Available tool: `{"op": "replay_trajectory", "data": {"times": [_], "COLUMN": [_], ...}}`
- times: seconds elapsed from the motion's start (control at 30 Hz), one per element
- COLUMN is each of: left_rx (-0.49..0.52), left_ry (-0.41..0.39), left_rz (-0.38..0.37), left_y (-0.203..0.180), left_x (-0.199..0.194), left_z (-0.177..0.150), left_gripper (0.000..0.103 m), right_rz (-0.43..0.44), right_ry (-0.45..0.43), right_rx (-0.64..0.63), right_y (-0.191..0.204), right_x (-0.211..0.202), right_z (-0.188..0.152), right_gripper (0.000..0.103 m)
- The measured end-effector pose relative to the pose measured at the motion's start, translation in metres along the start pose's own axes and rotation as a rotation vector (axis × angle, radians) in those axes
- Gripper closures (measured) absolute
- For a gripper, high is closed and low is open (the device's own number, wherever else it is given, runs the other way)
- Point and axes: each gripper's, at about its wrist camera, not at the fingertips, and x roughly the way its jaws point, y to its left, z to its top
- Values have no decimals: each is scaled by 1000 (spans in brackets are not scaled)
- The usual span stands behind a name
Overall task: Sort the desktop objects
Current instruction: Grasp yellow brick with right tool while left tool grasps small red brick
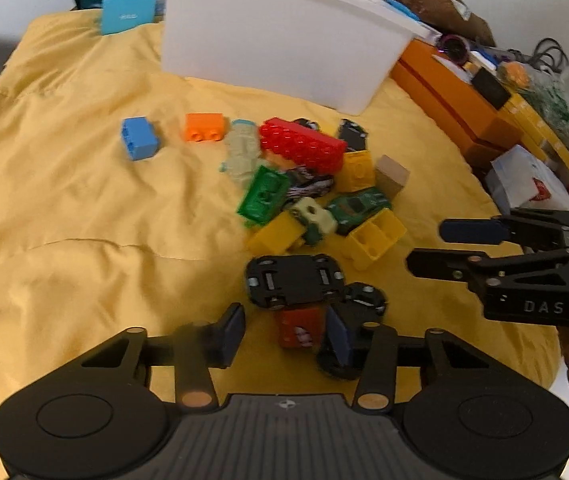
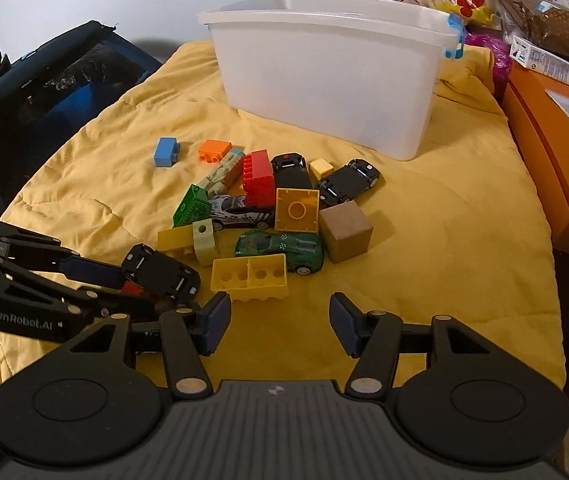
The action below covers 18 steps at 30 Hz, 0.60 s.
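The left gripper [image 1: 282, 334] sits open around a small red toy [image 1: 298, 327], maybe touching the upside-down black car [image 1: 294, 282] leaning on it, so squeezing could tip that car into the toy pile [image 2: 260, 216], while the right gripper [image 2: 280, 322] waits open and empty before the white bin [image 2: 324, 92].

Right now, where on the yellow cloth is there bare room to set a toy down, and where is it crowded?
Bare cloth lies left of the blue brick, and right of the brown cube toward the orange box. A strip is also free before the white bin. The toy pile around the green car is crowded, also near the left gripper.
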Motion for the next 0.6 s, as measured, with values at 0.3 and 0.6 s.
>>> {"op": "replay_trajectory", "data": {"times": [0.3, 0.6], "left_rx": [174, 239], "left_ry": [8, -24], "left_rz": [59, 79], "left_y": [-16, -22], "left_x": [2, -7], "left_z": [-6, -9], "left_gripper": [63, 80], "right_rz": [3, -5], "right_ry": [1, 34], "right_rx": [-18, -42], "right_y": [6, 21], "right_x": [4, 31], "right_z": [5, 11], "right_gripper": [44, 42]}}
